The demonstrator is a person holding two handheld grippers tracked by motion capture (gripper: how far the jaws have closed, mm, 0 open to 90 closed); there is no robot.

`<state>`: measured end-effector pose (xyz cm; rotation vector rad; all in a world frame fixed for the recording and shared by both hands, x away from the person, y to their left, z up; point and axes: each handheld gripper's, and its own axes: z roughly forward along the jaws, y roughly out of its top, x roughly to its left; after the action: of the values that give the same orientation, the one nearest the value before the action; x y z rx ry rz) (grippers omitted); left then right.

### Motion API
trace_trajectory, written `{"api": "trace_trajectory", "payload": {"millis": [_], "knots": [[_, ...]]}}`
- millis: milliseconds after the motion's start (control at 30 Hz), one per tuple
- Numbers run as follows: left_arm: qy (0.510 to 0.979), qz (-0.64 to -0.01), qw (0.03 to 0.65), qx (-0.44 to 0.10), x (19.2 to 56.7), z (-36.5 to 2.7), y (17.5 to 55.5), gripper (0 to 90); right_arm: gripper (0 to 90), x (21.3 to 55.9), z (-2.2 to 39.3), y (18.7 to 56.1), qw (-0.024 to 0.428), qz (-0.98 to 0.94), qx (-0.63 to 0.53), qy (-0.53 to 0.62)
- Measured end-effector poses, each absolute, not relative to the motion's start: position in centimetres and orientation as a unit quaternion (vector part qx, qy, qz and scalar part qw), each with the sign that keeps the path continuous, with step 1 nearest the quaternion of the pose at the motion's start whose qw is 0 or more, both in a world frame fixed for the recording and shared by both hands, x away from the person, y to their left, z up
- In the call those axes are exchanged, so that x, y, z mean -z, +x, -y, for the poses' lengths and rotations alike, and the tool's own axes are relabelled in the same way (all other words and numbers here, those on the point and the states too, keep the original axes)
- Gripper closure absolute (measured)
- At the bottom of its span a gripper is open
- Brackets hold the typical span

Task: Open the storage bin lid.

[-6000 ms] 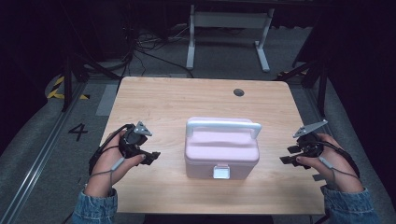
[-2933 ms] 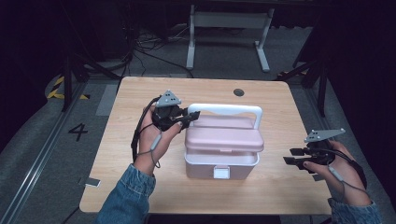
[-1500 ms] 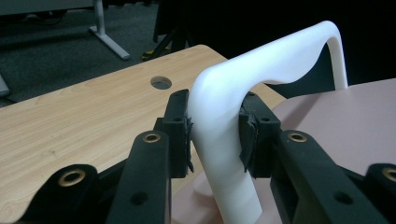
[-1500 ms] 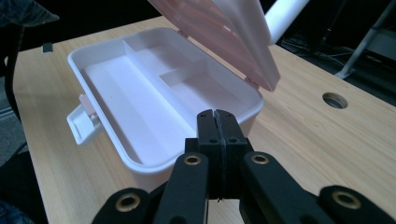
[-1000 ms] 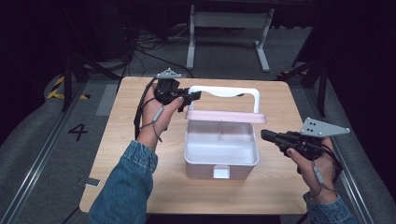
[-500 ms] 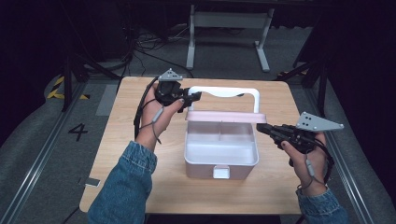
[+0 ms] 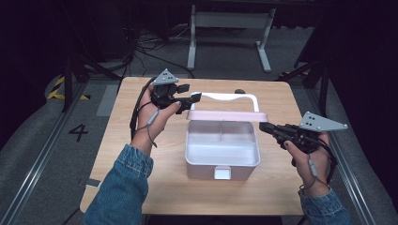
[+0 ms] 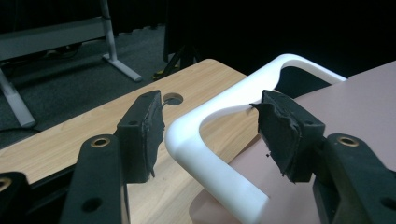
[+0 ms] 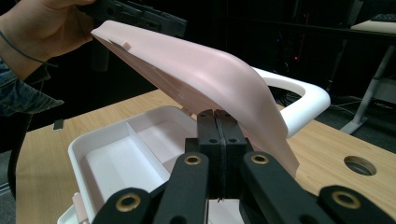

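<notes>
A pink box (image 7: 222,154) stands open mid-table, its inside (image 9: 126,158) split by a divider. Its lid (image 7: 227,116) is tilted up and back, with a white handle (image 7: 225,96) behind it. My left gripper (image 7: 190,98) is at the handle's left corner; its jaws have just been opening. The handle (image 8: 210,140) lies between the pads with a gap at the right pad, and the left gripper (image 8: 210,130) is not squeezing it. My right gripper (image 7: 263,127) is shut and empty. The right gripper (image 9: 216,135) has its tips against the underside of the raised lid (image 9: 201,70) at its right end.
The wooden table (image 7: 141,154) has a round cable hole (image 7: 240,91) behind the box. A grey metal stand (image 7: 230,28) and cables are on the floor beyond the far edge. Bare tabletop lies left, right and in front of the box.
The lid, at first closed, was lifted open by the left gripper at the handle. Since a second ago the right gripper has slid left to the lid's right end, and the left jaws have opened.
</notes>
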<state>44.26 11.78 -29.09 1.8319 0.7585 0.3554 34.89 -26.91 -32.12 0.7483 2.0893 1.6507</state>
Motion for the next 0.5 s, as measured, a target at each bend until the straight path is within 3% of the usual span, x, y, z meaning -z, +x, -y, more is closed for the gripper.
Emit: {"api": "trace_trajectory", "payload": {"millis": [500], "knots": [[0.771,-0.295,0.539,-0.165,27.7,-15.1,41.4,36.0,90.0,31.8,27.0,35.3,0.191,-0.737,-0.591,0.267]]}}
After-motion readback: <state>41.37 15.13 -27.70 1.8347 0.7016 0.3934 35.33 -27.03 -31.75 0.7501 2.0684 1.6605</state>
